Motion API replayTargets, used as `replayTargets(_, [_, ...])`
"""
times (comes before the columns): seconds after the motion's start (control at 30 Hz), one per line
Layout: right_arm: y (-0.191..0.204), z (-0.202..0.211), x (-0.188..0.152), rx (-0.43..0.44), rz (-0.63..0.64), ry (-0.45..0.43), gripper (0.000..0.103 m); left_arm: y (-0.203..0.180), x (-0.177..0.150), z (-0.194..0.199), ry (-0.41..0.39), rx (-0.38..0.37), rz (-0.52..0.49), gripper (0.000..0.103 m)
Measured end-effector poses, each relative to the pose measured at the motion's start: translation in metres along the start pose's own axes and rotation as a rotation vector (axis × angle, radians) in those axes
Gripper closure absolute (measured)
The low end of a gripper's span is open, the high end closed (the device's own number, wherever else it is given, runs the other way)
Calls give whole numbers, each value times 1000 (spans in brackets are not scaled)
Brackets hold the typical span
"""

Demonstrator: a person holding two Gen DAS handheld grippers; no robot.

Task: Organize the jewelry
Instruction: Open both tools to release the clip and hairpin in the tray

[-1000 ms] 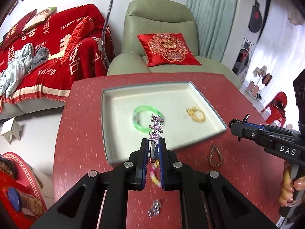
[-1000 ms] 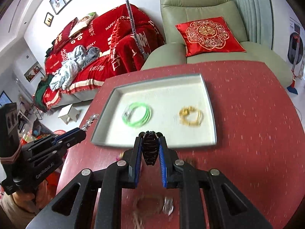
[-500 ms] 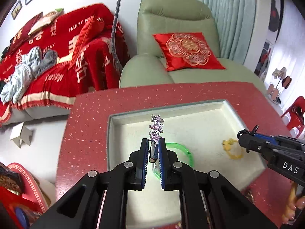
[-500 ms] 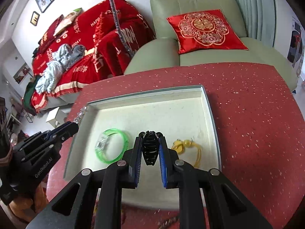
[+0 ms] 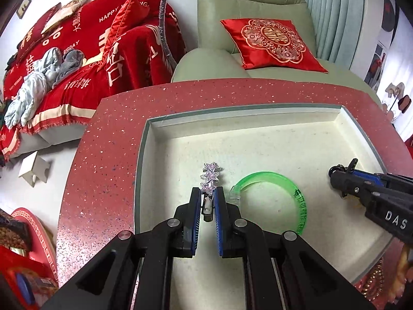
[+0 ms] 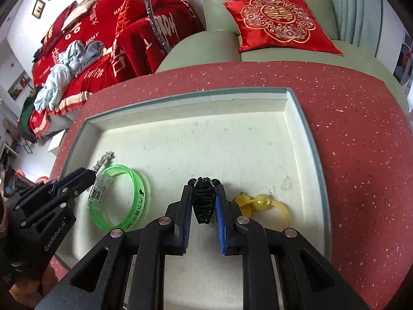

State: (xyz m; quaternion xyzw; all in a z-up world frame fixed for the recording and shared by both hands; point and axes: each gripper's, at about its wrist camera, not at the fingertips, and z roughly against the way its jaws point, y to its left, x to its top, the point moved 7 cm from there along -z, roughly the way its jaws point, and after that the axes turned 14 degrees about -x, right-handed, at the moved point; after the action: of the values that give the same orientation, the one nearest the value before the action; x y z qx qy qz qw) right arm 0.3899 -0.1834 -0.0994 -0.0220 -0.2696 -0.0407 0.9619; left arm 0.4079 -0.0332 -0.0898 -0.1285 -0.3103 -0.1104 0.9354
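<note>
A shallow cream tray lies on the red speckled table. My left gripper is shut on a sparkly star hair clip, low over the tray's left part, beside a green bangle. Over the tray's middle, my right gripper is shut on a black claw hair clip. A yellow beaded hair tie lies just right of it on the tray floor.
A green armchair with a red cushion stands behind the table. A sofa under a red blanket is at the left. A brown bead bracelet lies on the table by the tray's near right corner.
Both grippers have moved forward and down, from the near table edge to low over the tray floor. Each still holds its clip. The loose items on the near table have dropped out of view.
</note>
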Motion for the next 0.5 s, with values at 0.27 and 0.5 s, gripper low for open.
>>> replayTargets(0.27, [2, 2, -1, 12, -1, -2, 46, -6, -1, 2, -2, 31, -39, 75])
replayTargets(0.5, [-4, 26, 2, 76, -68, -32, 42, -13, 2, 23, -53, 43, -59, 74])
